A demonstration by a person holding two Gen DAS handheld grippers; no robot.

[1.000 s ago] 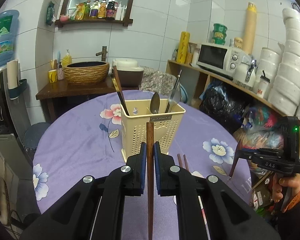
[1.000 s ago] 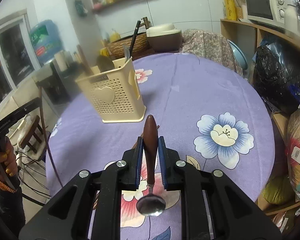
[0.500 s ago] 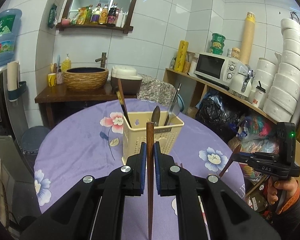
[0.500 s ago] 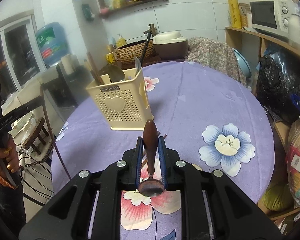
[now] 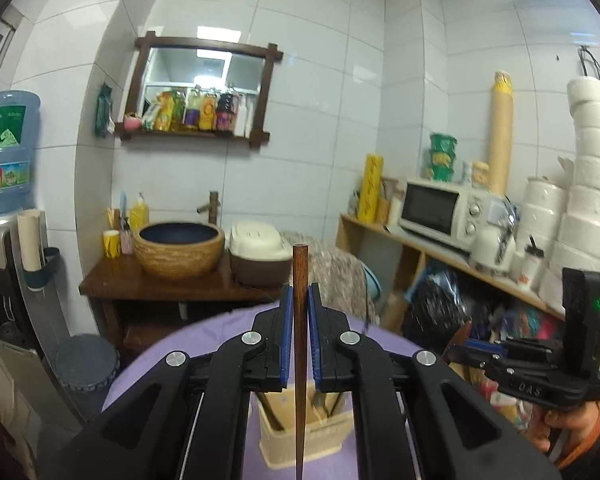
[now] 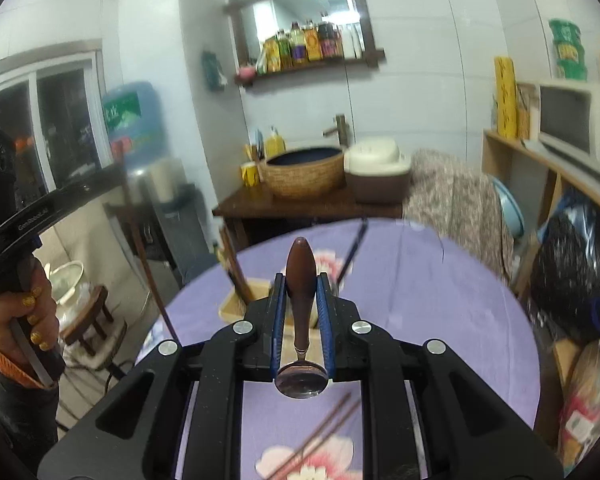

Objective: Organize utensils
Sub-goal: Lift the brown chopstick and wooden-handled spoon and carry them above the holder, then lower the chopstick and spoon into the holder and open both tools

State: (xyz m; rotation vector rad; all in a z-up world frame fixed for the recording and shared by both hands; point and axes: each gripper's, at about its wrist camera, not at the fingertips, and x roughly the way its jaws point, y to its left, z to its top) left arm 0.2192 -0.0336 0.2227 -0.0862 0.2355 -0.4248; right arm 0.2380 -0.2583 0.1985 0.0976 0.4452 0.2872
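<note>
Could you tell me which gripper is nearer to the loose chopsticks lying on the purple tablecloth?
Right. The right gripper, holding the spoon, hangs directly above the loose chopsticks. The left gripper is over the utensil basket, farther off.

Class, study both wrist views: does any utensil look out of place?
Yes. Two chopsticks lie loose on the purple tablecloth, outside the cream utensil basket. They look odd because other utensils stand inside it.

Two grippers (image 5: 299,304), one chopstick (image 5: 299,360), one spoon (image 6: 301,320), one utensil basket (image 5: 304,436), two loose chopsticks (image 6: 320,436)
</note>
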